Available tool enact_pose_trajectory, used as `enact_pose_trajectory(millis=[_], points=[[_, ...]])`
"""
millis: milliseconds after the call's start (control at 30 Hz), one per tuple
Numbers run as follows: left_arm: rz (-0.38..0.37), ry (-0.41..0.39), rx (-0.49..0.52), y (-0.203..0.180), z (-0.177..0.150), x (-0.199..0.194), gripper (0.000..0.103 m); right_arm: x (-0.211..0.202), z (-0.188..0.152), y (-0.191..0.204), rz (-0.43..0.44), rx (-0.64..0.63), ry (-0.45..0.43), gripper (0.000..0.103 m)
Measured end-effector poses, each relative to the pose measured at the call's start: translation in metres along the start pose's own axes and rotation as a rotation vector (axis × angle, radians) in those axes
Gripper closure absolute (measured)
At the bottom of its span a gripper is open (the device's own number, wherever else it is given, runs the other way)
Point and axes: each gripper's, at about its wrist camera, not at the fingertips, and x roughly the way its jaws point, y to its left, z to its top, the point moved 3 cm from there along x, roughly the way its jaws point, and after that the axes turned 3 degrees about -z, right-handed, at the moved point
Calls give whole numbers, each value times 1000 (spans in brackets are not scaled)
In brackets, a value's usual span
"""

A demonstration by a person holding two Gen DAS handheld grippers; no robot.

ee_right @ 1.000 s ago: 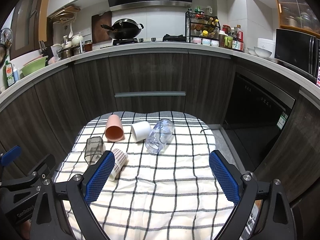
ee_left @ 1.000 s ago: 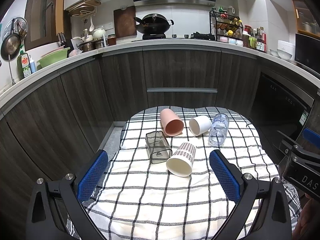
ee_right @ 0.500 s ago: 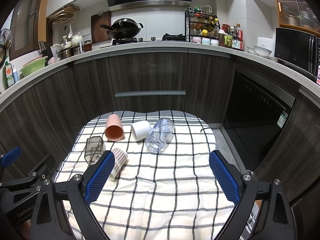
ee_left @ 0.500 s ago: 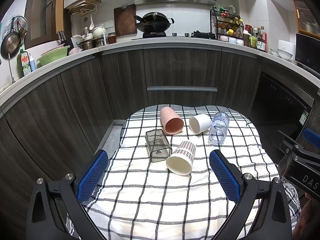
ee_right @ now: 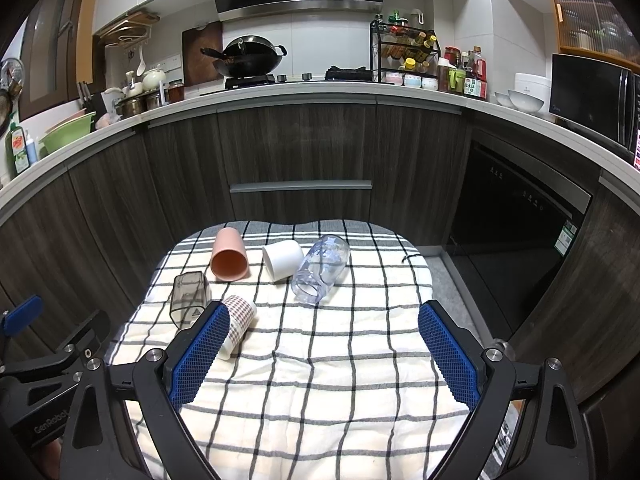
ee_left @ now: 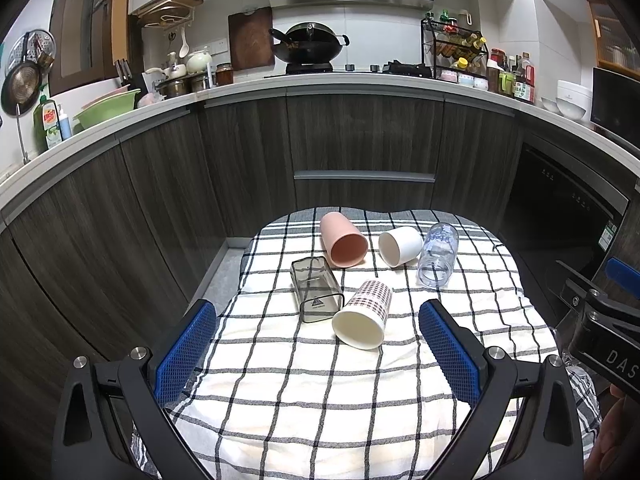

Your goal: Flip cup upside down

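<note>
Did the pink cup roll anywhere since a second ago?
No. The pink cup lies on its side in the same spot on the checked cloth, right beside the white cup.

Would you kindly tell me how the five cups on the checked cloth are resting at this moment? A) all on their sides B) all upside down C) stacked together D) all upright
A: the pink cup, white cup, clear plastic cup, smoky square cup and patterned paper cup all lie on their sides on the checked cloth, with the mouths of four showing sideways.
</note>
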Motion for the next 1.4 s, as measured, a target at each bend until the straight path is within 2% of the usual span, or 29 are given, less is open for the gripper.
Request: enact_pose_trajectory(millis=[867,1067,1200,1400], points=[[-17,15,16,-7,6,2,0,6,-1,-7,-6,31,12,8],[1,17,51,-9,7,10,0,8,0,-9,-13,41,9,8],[-27,21,81,-13,11,18,0,20,3,-13,-32,74,26,8],[-58,-6,182,-27,25,27,0,34,5,-16,-48,112,44,8]])
